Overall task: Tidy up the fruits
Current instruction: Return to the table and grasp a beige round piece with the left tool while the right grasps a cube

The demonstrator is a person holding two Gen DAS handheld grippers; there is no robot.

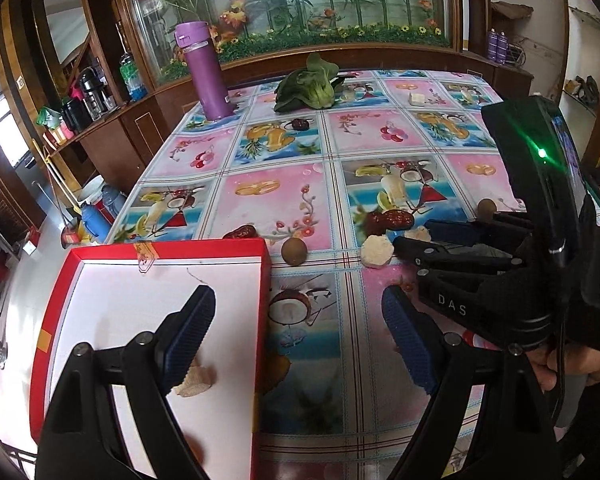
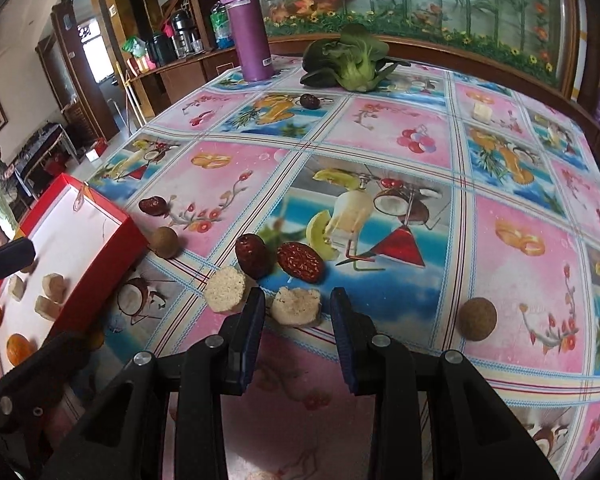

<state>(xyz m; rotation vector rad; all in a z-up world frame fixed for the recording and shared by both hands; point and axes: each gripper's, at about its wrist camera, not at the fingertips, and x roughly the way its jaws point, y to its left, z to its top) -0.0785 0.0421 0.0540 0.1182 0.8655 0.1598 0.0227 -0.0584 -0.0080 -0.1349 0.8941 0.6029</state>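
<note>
Right claw point(image 2: 296, 312): jaws moderately open, empty, straddling a pale cut fruit chunk point(image 2: 296, 306) that lies on the surface point(image 2: 380, 128) between the blue pads point(image 2: 342, 320); whether either pad touches it cannot be told. The chunk's long axis runs left to right across the claw, rough cut face toward the camera. Just left of it lies a second pale chunk point(image 2: 225, 289), round cut face up. Beyond these, two red dates: one point(image 2: 252, 255) with its long axis pointing away from the camera, the other point(image 2: 300, 261) lying diagonally. A brown longan point(image 2: 477, 317) sits well to the right, another point(image 2: 164, 242) beside the red box point(image 2: 112, 256) at left.

Left claw point(image 1: 300, 320): jaws wide open, holding nothing, poised over the box's right wall point(image 1: 262, 320), one finger above the white floor, the other above the patterned cloth. A pale piece point(image 1: 196, 382) on the box floor is partly hidden behind the left finger.

In the right wrist view the box holds several pale chunks point(image 2: 54, 286) and two orange fruits point(image 2: 18, 348); its near end is cut off by the left claw's body. Far back stand a purple bottle point(image 2: 250, 32) and a bok choy point(image 2: 352, 62), stem end toward the camera, with another date point(image 2: 310, 101) near it.
</note>
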